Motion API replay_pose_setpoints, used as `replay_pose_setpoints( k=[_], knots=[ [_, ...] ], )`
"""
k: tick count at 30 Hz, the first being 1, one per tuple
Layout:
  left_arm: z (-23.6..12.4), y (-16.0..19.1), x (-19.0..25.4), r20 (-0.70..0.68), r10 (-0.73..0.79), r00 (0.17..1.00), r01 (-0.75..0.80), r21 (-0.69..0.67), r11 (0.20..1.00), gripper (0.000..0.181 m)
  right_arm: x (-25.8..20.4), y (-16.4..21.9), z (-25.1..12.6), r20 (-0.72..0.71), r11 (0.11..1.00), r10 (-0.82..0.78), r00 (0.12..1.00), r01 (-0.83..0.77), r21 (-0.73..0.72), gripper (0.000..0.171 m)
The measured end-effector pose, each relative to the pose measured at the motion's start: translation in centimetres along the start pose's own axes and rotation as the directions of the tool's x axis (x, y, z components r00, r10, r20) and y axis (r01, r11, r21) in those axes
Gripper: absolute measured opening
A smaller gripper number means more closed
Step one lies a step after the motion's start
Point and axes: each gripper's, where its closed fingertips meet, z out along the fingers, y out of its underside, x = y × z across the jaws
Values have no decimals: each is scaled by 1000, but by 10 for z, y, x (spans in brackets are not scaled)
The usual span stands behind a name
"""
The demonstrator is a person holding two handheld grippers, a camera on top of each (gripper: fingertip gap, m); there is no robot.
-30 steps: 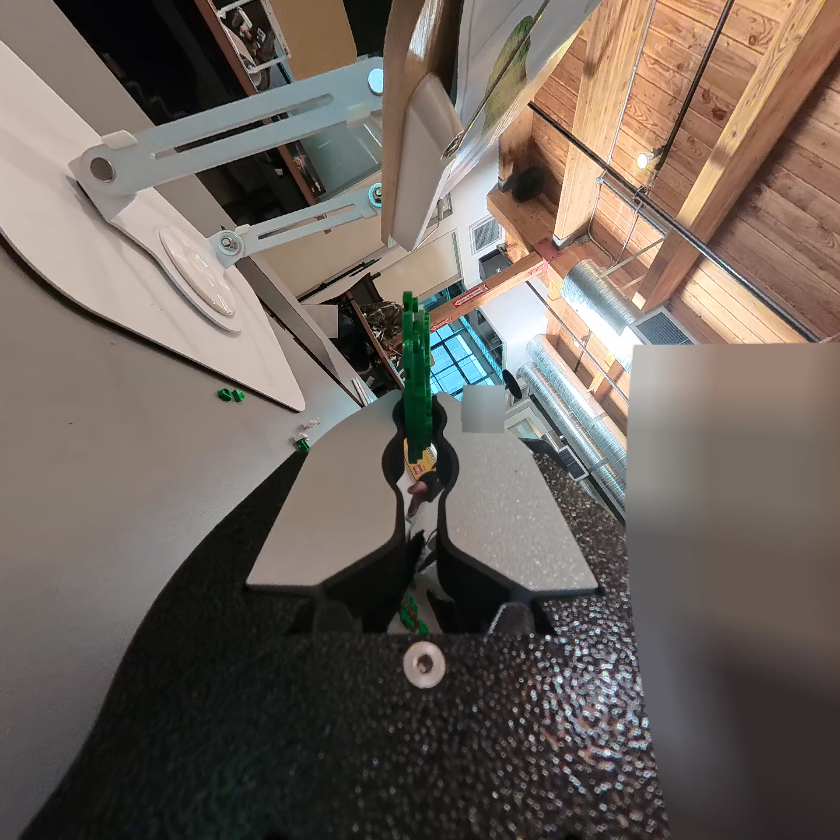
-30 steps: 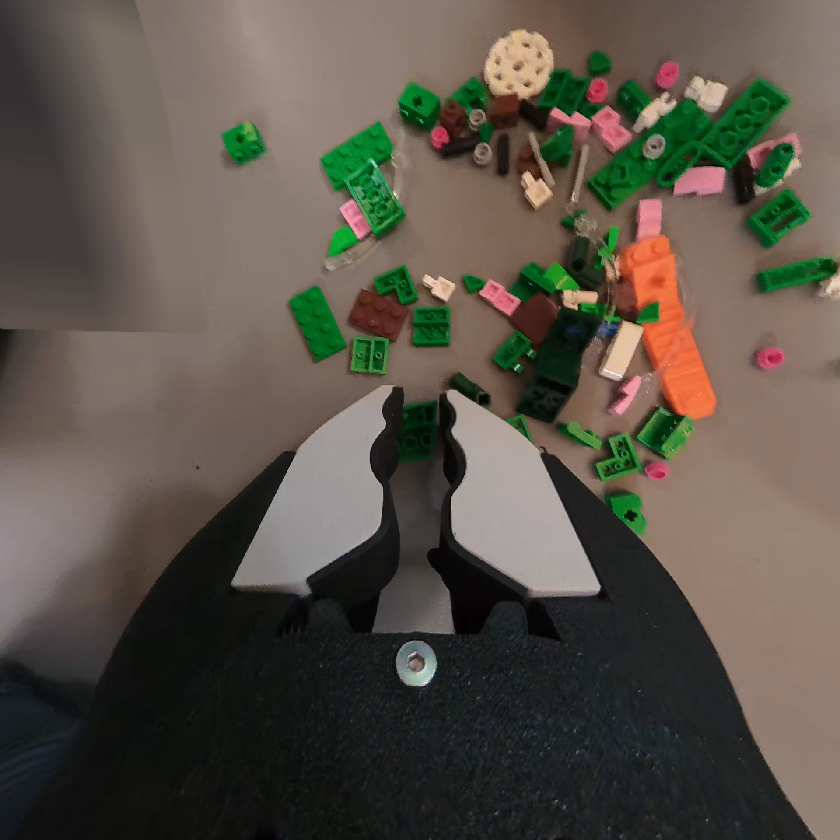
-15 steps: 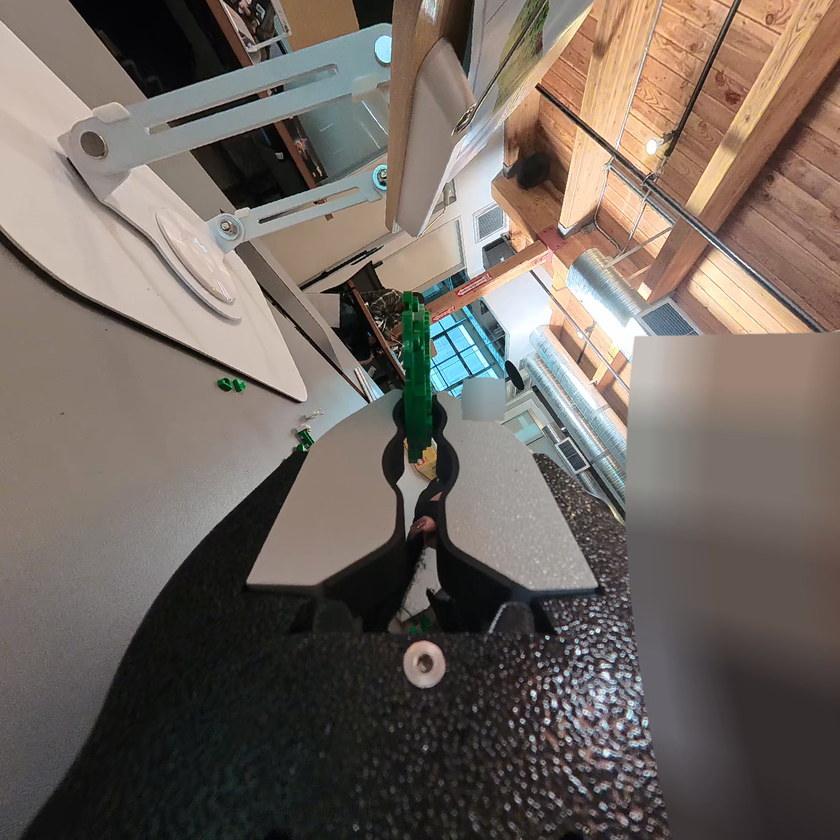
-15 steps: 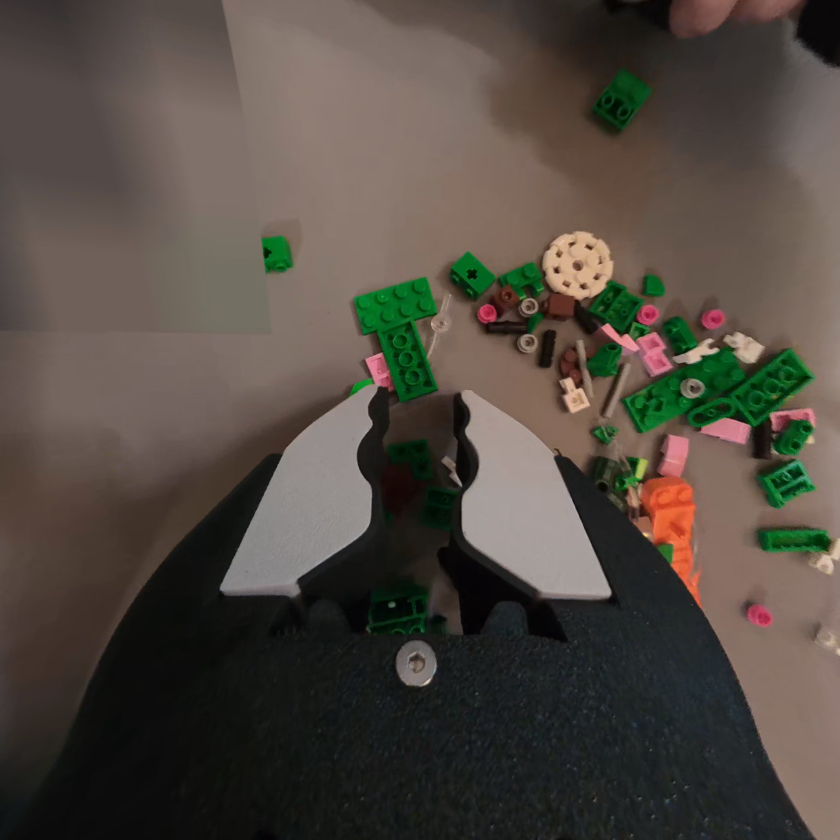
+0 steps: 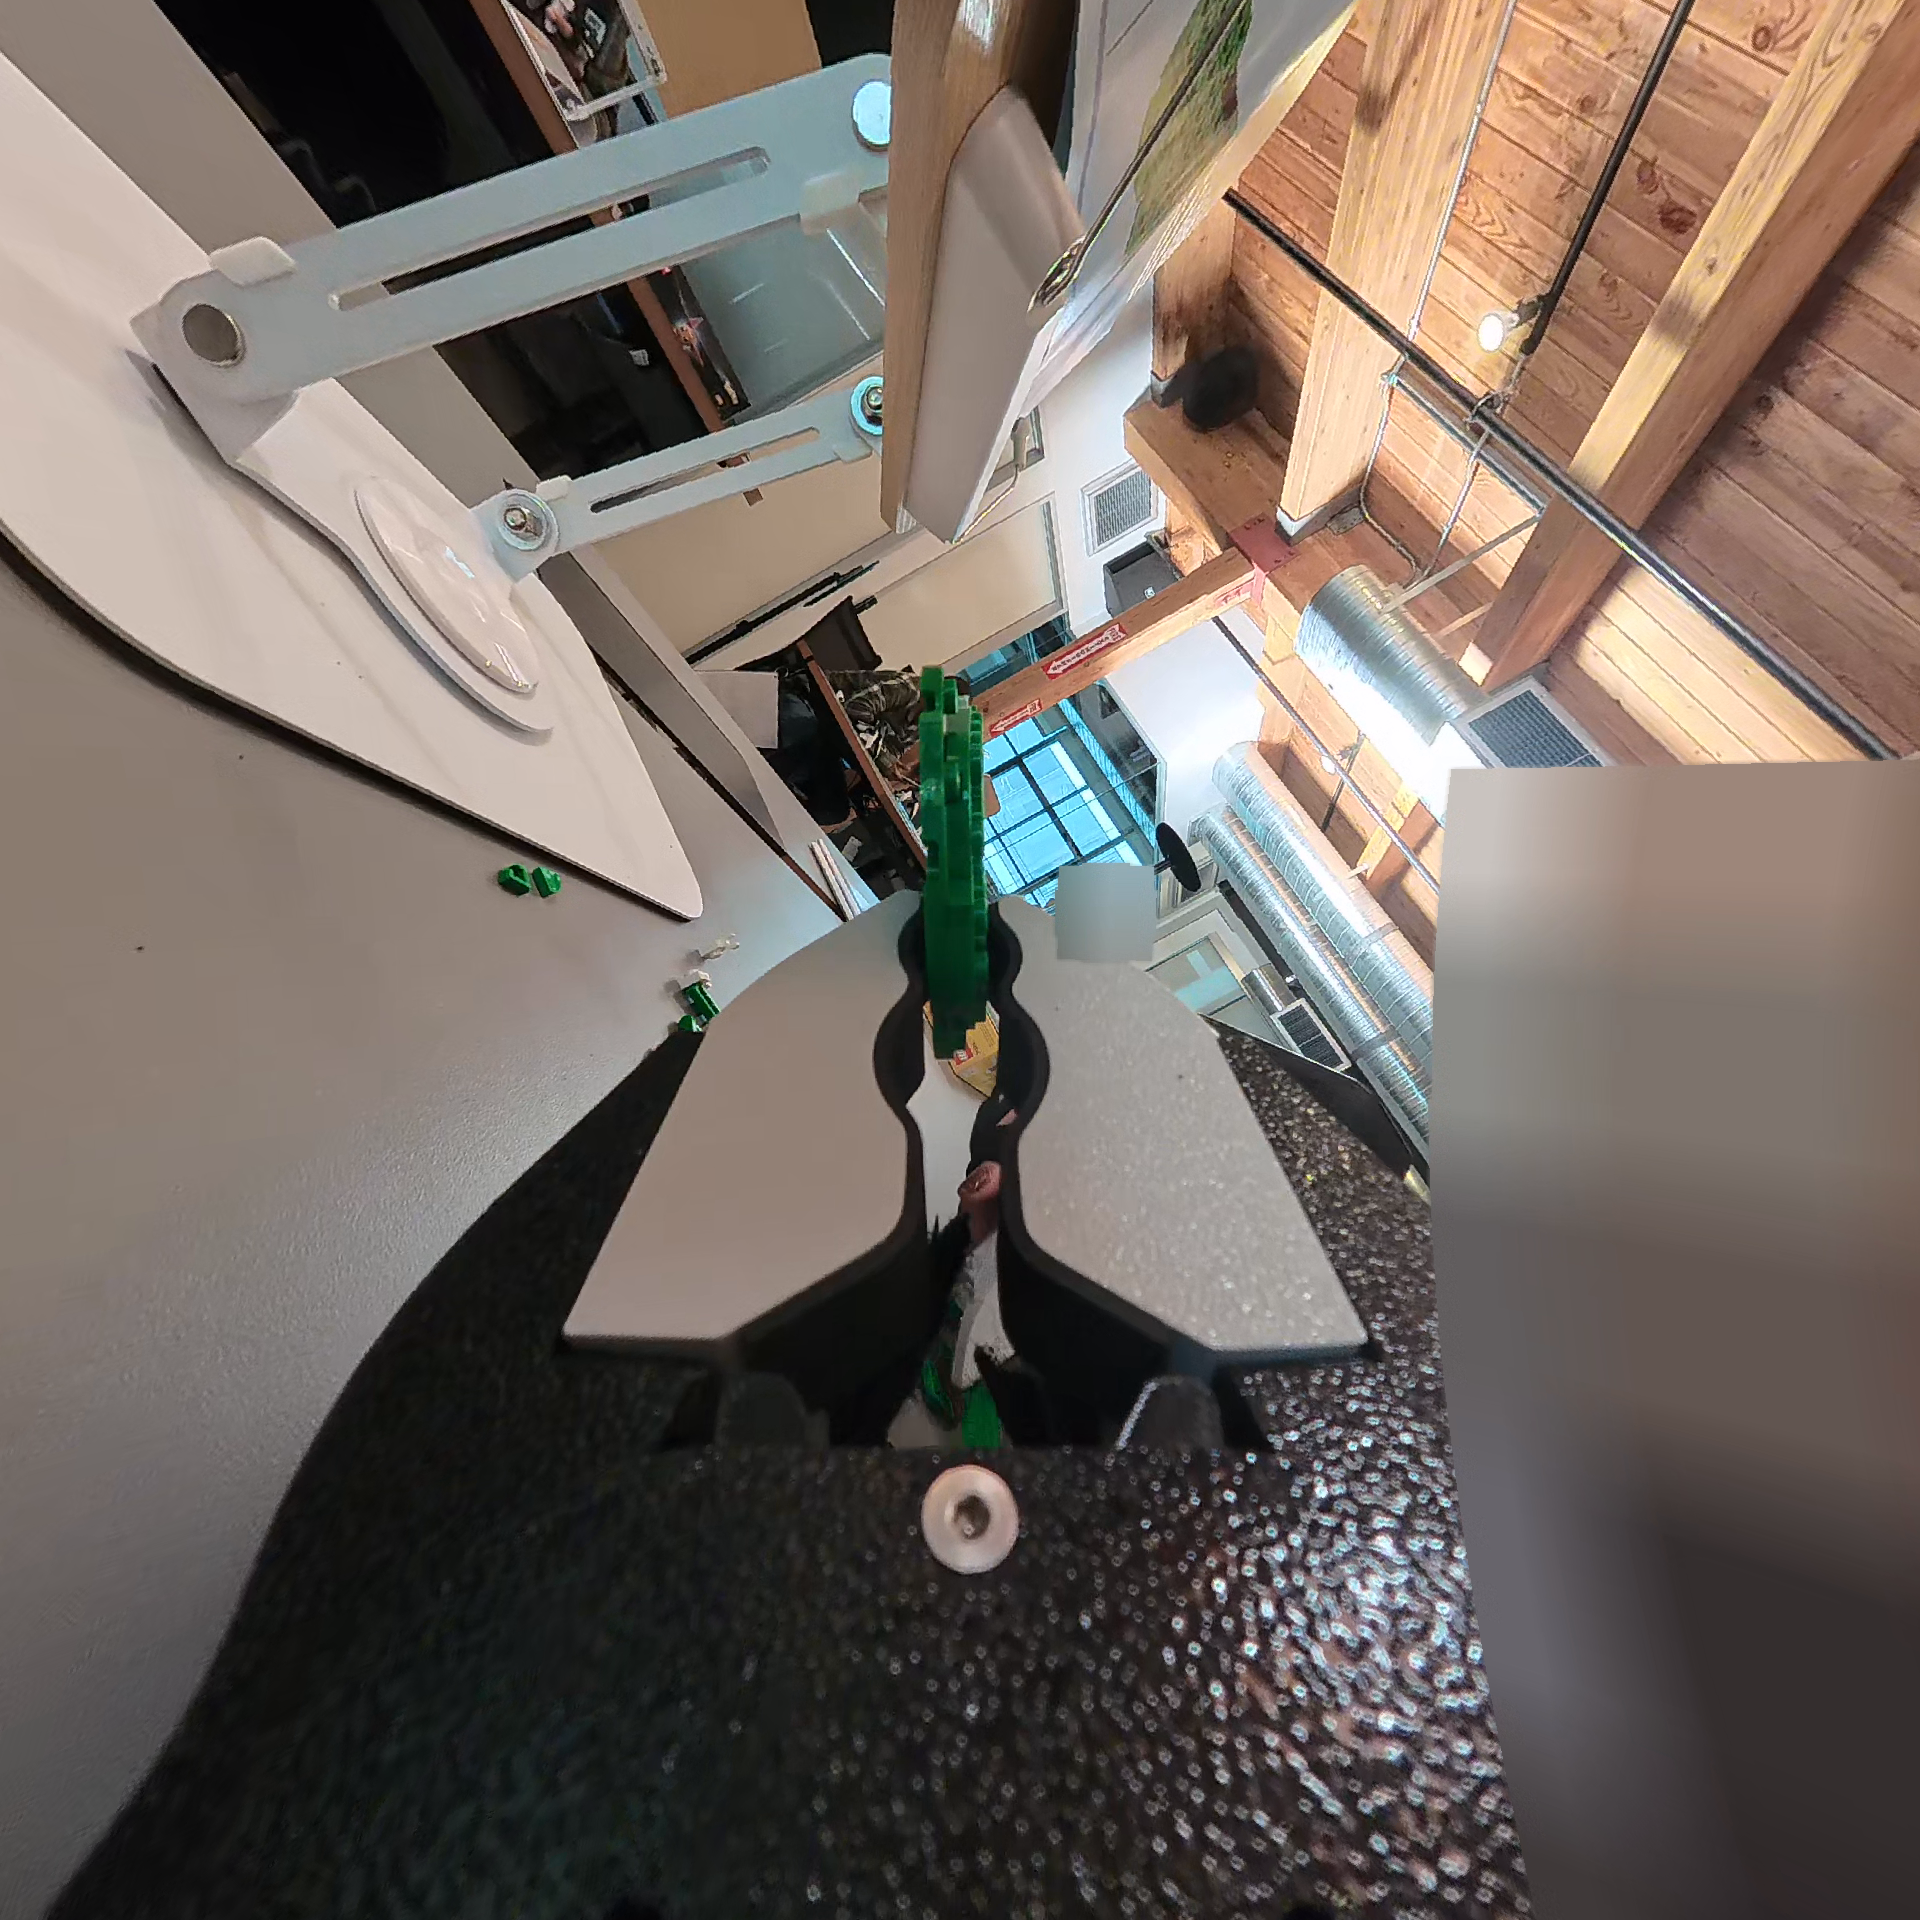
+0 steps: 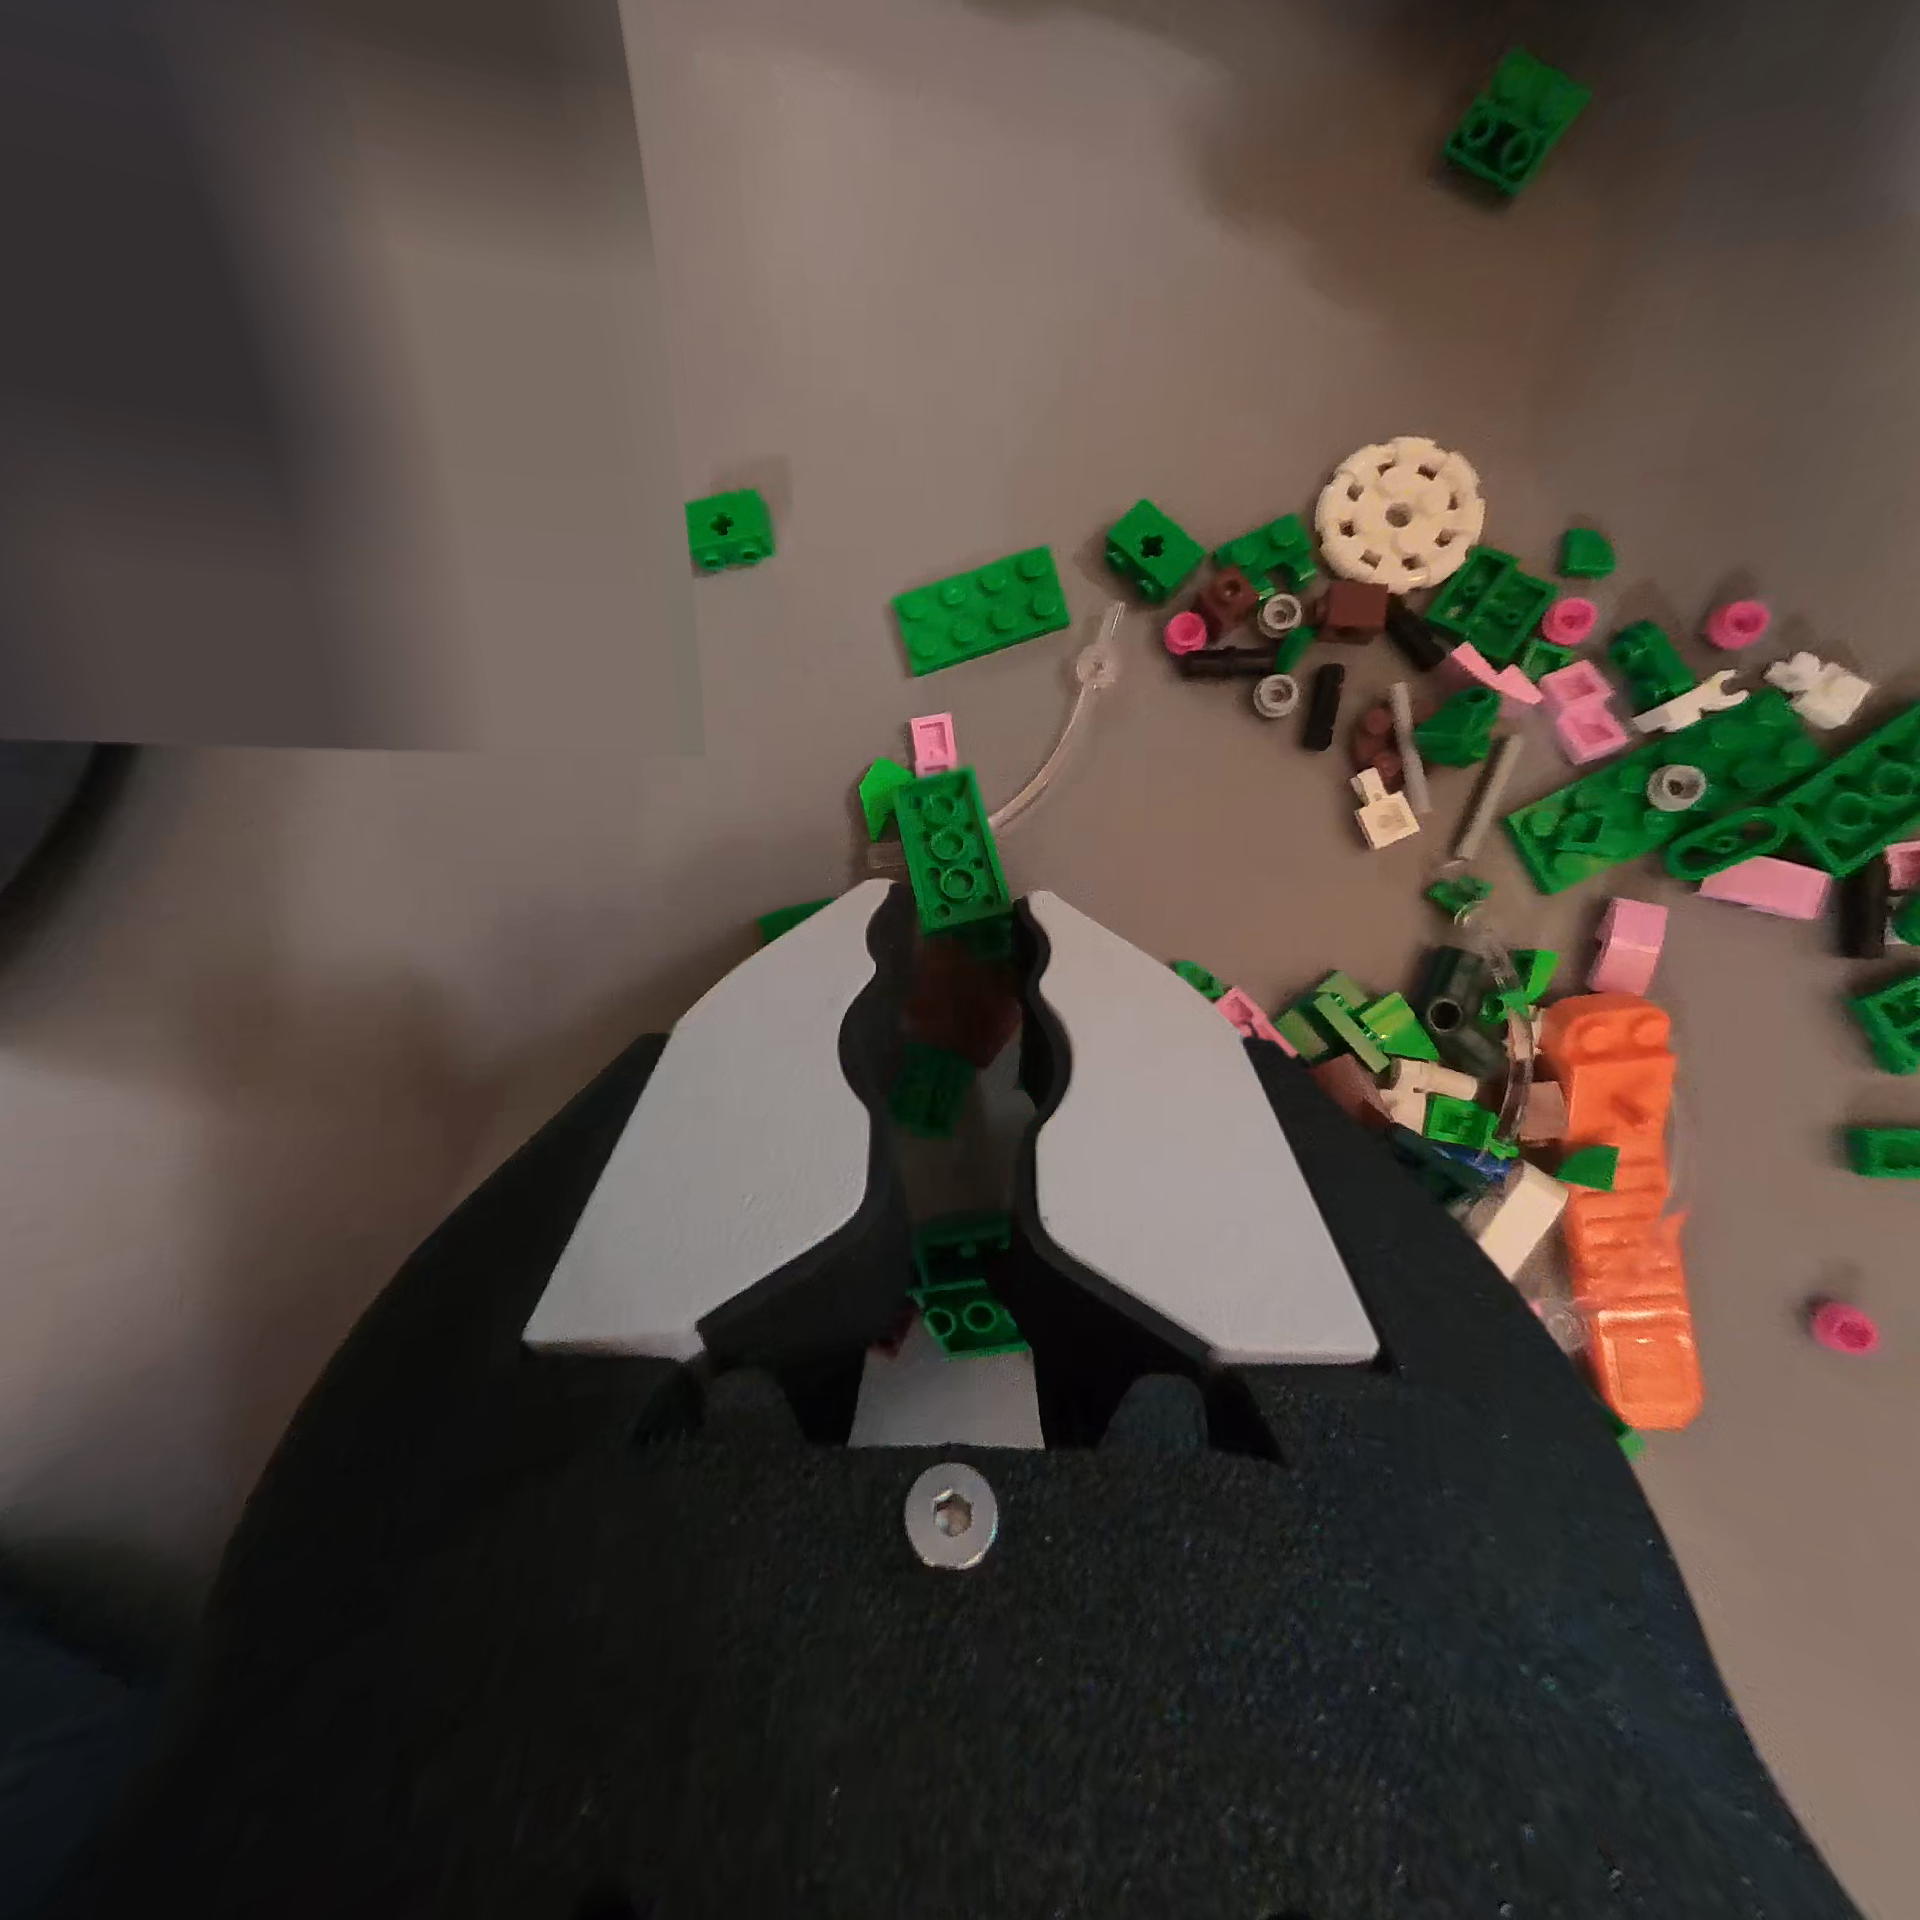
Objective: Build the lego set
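My left gripper [image 5: 958, 935] is shut on a green lego assembly [image 5: 951, 831]. It holds the assembly edge-on, up in the air and off the grey table [image 5: 260, 1039]. My right gripper [image 6: 958, 904] hangs over the grey table [image 6: 1039, 312], its tips closed on the near end of a small green plate [image 6: 948, 844]. The plate sticks out forward past the tips. Loose pieces lie to the right. Among them are a green 2x4 plate [image 6: 982, 623], a cream round disc [image 6: 1397, 514], long green plates [image 6: 1704, 790] and an orange piece [image 6: 1621, 1195]. Brown and green bricks show under the jaws.
A white stand [image 5: 260, 520] with slotted arms [image 5: 540, 239] holds a wooden board [image 5: 935, 260] at the back left. Two small green bits [image 5: 530, 881] lie beside its base. Single green bricks lie apart on the table [image 6: 727, 530] [image 6: 1512, 125]. Pink studs [image 6: 1844, 1325] are scattered on the right. My hands' fingertips stand some 20 cm from each other. My right gripper's tips are some 10 cm from the cream round disc [image 6: 1397, 514]. My left tips are about 15 cm from the orange piece [image 6: 1621, 1195], my right tips only 11 cm.
My right gripper moved over the left edge of the pile, opened, then narrowed onto the small green plate, which shifted away from the 2x4 plate. The left gripper barely moved.
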Motion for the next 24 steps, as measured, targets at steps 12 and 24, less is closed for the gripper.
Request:
replay_pose_setpoints(
  k=[12, 24],
  knots=[
    [1, 1, 1, -2, 2, 1000, -2, -5, 1000, 8, 84, 3, -14, -314, 996, 83, 946, -92, -13, 29],
    [2, 2, 2, -5, 1, 1000, -1, -7, 1000, 8, 69, 22, -39, -230, 990, 117, 966, -131, -47, 25]
  ],
)
